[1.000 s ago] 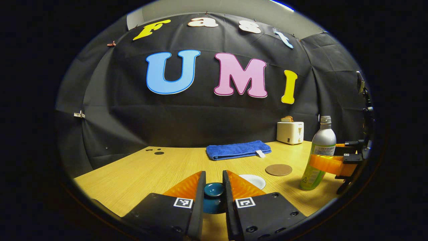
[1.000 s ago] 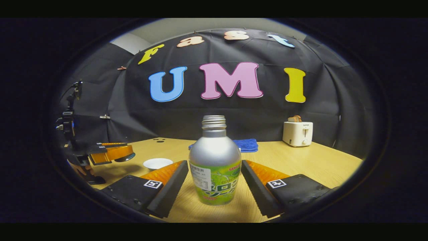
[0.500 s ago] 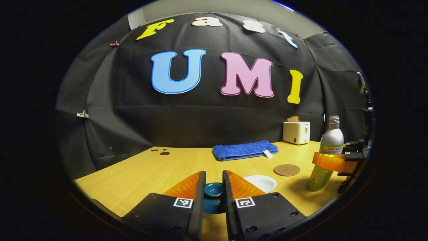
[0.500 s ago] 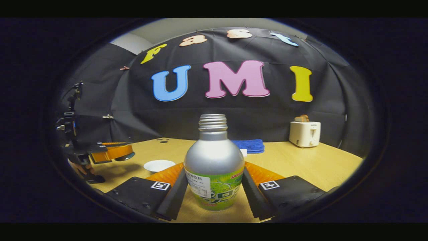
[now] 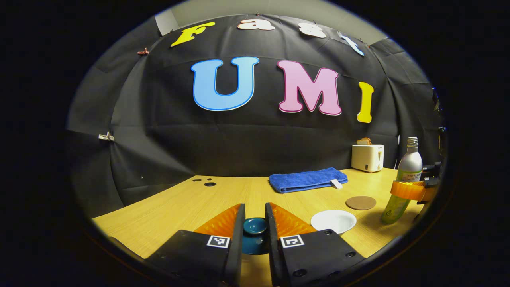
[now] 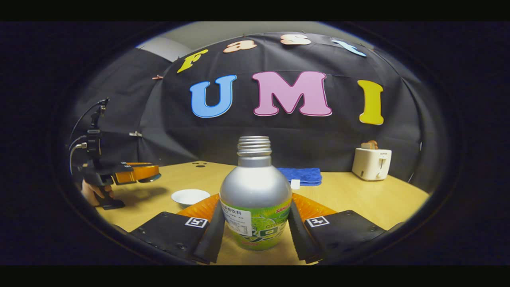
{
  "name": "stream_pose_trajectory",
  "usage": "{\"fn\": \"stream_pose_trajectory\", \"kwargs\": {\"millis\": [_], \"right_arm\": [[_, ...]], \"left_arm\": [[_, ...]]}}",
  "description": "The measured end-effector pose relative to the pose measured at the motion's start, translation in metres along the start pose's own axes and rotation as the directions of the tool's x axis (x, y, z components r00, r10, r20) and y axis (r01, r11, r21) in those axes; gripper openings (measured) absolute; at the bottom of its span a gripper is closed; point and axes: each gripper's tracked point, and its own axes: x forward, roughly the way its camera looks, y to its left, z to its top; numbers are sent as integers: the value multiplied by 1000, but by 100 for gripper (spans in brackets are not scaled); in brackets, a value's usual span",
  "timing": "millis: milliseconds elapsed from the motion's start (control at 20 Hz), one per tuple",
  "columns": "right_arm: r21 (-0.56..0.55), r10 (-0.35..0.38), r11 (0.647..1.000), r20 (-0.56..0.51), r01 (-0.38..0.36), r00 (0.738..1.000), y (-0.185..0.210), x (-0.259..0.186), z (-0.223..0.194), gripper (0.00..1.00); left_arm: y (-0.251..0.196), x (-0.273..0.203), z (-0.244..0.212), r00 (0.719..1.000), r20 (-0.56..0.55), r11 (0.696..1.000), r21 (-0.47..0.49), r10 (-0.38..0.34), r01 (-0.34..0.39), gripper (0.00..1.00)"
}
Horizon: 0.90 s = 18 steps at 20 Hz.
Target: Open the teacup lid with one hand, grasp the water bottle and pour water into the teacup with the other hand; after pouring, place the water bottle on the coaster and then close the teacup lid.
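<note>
Above the table (image 5: 187,203), the left gripper (image 5: 255,227) clamps the teacup lid (image 5: 255,225); the right gripper (image 6: 255,223) grips the water bottle (image 6: 255,191). Pouring stage: next, carry and tilt over the teacup (image 6: 190,196).

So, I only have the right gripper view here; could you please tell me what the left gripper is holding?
Observer: The left gripper is shut on the teal teacup lid. Both fingers press on its knob, and the lid is well apart from the cup.
Operator: Thank you. The bottle blocks my sight of the coaster; where does it lie?
Observer: The brown coaster lies flat on the table with nothing on it. It is just beyond the open white teacup, on the side toward the water bottle.
</note>
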Motion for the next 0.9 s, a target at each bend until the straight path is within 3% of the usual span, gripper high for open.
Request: {"fn": "stream_pose_trajectory", "kwargs": {"millis": [150,250,400,600,800,900], "right_arm": [[-203,-30,978,65,43,997,-12,4,28,74],[-378,-31,923,95,65,995,-18,19,47,74],[-602,-15,795,93,69,996,-23,43,55,74],[-741,26,671,50,20,998,-20,65,43,74],[-889,74,456,13,-22,997,-16,75,22,74],[-928,103,371,1,-38,995,-13,73,14,74]], "left_arm": [[9,5,-1,1000,0,1000,0,5,-5,32],[10,7,-1,1000,0,1000,0,6,-6,32],[9,6,-1,1000,1,1000,-1,0,0,32],[7,7,-1,1000,1,1000,0,-13,13,32],[12,10,0,1000,0,1000,-1,-12,12,32],[13,10,-1,1000,0,1000,-1,-8,8,32]]}}
